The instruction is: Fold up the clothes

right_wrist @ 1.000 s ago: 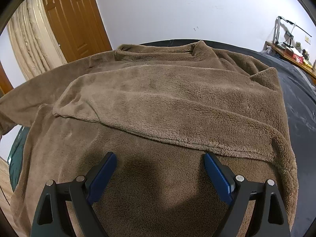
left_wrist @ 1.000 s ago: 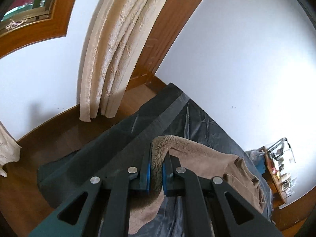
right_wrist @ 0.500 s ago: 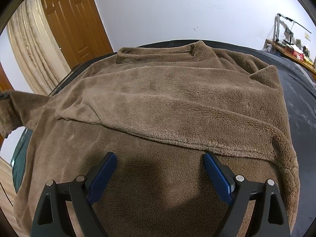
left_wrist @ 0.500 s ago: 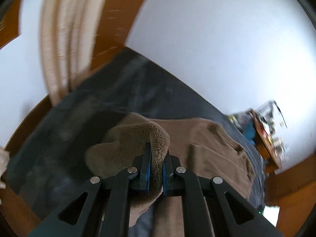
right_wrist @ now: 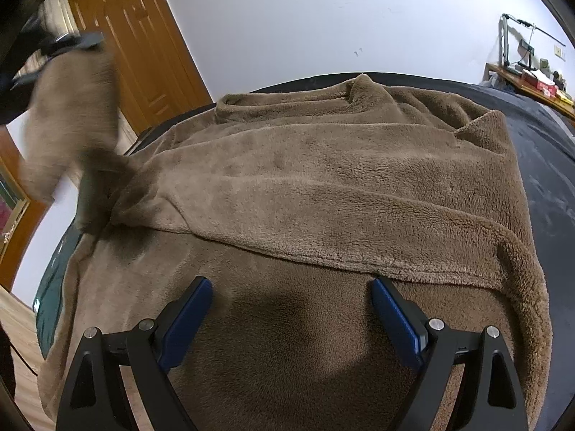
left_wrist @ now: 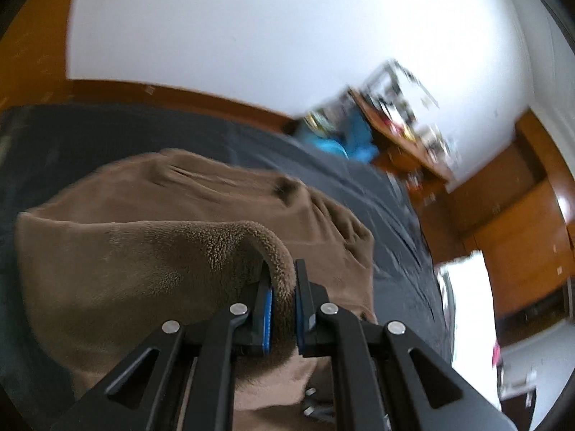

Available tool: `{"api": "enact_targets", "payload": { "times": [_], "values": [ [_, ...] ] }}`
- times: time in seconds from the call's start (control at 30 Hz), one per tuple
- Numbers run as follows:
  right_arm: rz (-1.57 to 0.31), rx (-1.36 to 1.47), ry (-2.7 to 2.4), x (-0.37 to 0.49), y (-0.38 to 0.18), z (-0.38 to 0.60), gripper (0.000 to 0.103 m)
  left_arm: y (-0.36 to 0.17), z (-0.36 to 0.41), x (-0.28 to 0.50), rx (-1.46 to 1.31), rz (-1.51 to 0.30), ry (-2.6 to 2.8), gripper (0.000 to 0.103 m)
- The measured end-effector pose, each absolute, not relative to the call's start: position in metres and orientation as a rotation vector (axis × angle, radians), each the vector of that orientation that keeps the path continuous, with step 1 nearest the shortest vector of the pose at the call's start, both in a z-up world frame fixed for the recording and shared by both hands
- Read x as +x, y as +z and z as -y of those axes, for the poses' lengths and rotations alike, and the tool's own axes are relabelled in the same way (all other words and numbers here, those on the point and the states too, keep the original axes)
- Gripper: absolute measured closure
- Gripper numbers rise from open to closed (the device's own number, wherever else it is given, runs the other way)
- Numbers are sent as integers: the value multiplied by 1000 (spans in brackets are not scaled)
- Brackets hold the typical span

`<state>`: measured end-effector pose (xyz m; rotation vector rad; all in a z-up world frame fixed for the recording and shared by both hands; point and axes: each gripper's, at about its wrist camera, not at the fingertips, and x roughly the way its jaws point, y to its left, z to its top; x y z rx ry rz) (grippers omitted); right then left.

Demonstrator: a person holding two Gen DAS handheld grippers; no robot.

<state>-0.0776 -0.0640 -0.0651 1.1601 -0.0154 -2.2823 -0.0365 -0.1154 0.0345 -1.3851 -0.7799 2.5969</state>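
Note:
A brown fleece sweater (right_wrist: 323,186) lies spread on the dark bed cover (right_wrist: 546,143), its right sleeve folded across the body. My left gripper (left_wrist: 282,283) is shut on the cuff of the left sleeve (left_wrist: 161,251) and holds it lifted over the sweater. That gripper and the raised sleeve (right_wrist: 72,115) show blurred at the far left of the right wrist view. My right gripper (right_wrist: 291,291) stands open just above the sweater's lower body, nothing between its blue pads (right_wrist: 395,316).
A wooden door (right_wrist: 136,54) and white wall stand behind the bed. A cluttered wooden desk (left_wrist: 402,136) is at the far right, with a blue object (left_wrist: 341,140) beside it. The wood floor (right_wrist: 18,323) shows past the bed's left edge.
My left gripper has swung the sleeve from beyond the bed's left edge in over the sweater, rolling as it went. The right gripper has stayed still and open.

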Motion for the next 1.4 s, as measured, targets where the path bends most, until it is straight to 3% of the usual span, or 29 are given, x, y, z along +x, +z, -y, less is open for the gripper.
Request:
{"api": "enact_targets", "payload": {
  "times": [0.07, 0.13, 0.17, 0.2, 0.43, 0.83, 0.93, 1.07, 1.2, 1.3, 1.4],
  "values": [
    [26, 1160, -2278, -78, -65, 64, 11, 12, 90, -64, -1452, 714, 2500, 84],
    [35, 1159, -2274, -78, -64, 63, 11, -5, 76, -76, -1513, 678, 2448, 60],
    [41, 1159, -2272, -79, -64, 63, 11, -13, 71, -80, -1535, 665, 2436, 43],
    [49, 1159, -2269, -79, -64, 62, 11, -18, 69, -82, -1540, 657, 2438, 39],
    [129, 1158, -2240, -83, -64, 54, 11, -17, 99, -55, -1447, 662, 2561, 31],
    [178, 1131, -2270, -83, -60, 44, 11, -61, 190, 4, -1366, 974, 2719, 26],
    [109, 1105, -2322, -78, -51, 52, 11, -75, 196, 7, -1352, 1008, 2694, 26],
    [-160, 1061, -2380, -71, -30, 87, 11, -86, 202, 14, -1318, 1021, 2685, 26],
    [-293, 1098, -2358, -88, -26, 113, 11, -91, 204, 18, -1295, 981, 2721, 26],
    [-292, 1131, -2503, -110, -24, 101, 11, -90, 208, 21, -1278, 985, 2742, 26],
    [-117, 1211, -2710, -127, -20, 53, 11, -88, 218, 25, -1255, 1051, 2730, 26]
  ]
}}
